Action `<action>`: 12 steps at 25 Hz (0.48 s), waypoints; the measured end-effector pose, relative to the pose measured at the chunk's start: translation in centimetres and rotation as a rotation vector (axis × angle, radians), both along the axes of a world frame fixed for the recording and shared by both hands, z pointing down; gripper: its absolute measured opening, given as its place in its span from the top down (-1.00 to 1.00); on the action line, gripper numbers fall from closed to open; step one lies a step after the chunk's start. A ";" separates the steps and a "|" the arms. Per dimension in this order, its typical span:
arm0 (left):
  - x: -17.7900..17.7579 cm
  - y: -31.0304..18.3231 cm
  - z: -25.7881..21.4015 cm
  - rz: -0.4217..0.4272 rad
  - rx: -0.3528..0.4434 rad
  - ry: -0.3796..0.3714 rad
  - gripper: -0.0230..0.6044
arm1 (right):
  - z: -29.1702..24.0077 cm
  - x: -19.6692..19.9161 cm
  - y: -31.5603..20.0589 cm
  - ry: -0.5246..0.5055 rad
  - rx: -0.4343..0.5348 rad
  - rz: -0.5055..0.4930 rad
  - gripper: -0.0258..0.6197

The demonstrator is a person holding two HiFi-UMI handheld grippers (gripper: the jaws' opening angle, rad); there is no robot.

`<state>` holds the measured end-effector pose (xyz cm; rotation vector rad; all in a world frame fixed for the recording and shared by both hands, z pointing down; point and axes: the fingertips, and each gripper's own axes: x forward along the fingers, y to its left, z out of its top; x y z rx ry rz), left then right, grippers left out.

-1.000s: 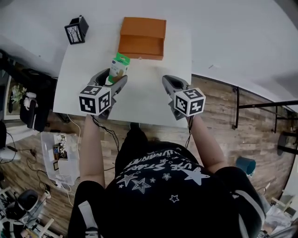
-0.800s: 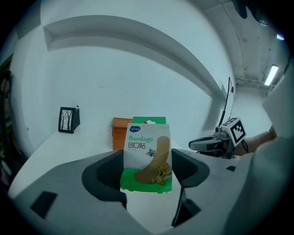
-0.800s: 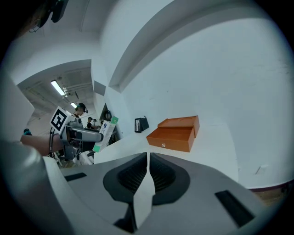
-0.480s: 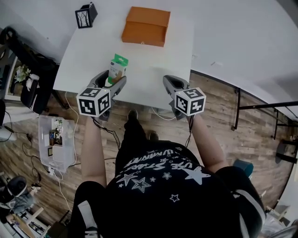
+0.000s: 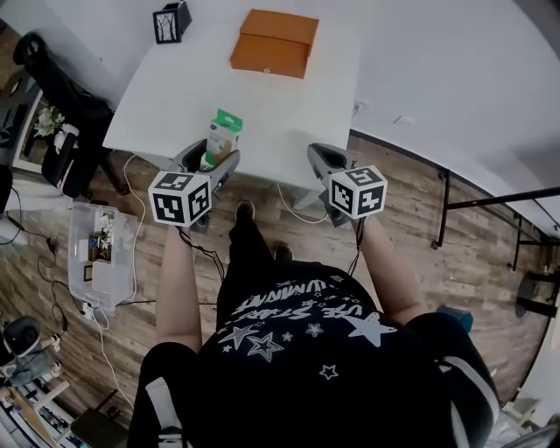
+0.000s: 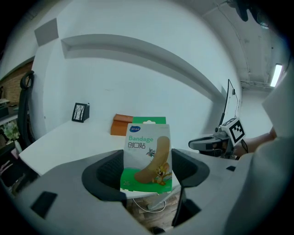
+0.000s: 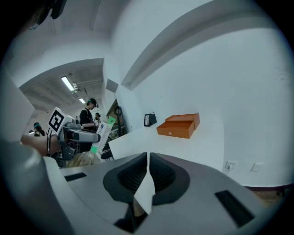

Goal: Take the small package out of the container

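Observation:
A small green-and-white bandage package stands upright between the jaws of my left gripper, which is shut on it. It is held in the air near the white table's front edge. The left gripper view shows the package clamped at its lower sides by the left gripper. The orange container, a drawer-style box, rests at the table's far side, well away from both grippers. My right gripper is shut with nothing in it; in its own view the right gripper has its pads pressed together.
A black pen holder stands at the table's far left corner. On the wooden floor are a clear plastic bin at left, a black chair and a metal frame at right. Other people stand in the background.
The table and orange container have slid farther away and up in the head view as the person stepped back. Both grippers keep their pose, the left still holding the package.

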<state>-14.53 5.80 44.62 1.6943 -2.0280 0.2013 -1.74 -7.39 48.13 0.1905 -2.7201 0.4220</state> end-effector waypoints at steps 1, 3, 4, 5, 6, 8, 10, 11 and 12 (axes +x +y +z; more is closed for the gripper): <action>0.7 0.3 0.1 -0.007 0.000 -0.002 -0.20 | 0.1 0.6 0.2 0.001 0.001 -0.004 0.76; 1.8 1.0 0.4 -0.025 0.001 -0.002 -0.20 | 0.4 1.5 0.7 0.006 0.000 -0.014 0.76; 2.1 1.3 0.5 -0.036 0.003 0.001 -0.20 | 0.5 1.7 1.0 0.010 -0.001 -0.020 0.76; 2.4 1.8 0.6 -0.046 0.005 0.003 -0.20 | 0.6 1.9 1.4 0.013 -0.002 -0.026 0.76; 2.5 2.2 0.7 -0.057 0.007 0.005 -0.20 | 0.7 2.0 1.7 0.015 -0.003 -0.031 0.76; 2.7 3.2 1.0 -0.080 0.009 0.005 -0.20 | 0.9 2.2 2.3 0.018 -0.003 -0.038 0.76; 2.9 4.2 1.3 -0.102 0.012 0.005 -0.20 | 0.9 2.3 2.8 0.020 0.001 -0.044 0.76; 3.0 4.6 1.4 -0.112 0.013 0.005 -0.20 | 0.9 2.4 3.1 0.019 0.003 -0.047 0.76; 3.1 5.0 1.5 -0.119 0.014 0.005 -0.20 | 0.8 2.5 3.3 0.017 0.005 -0.050 0.76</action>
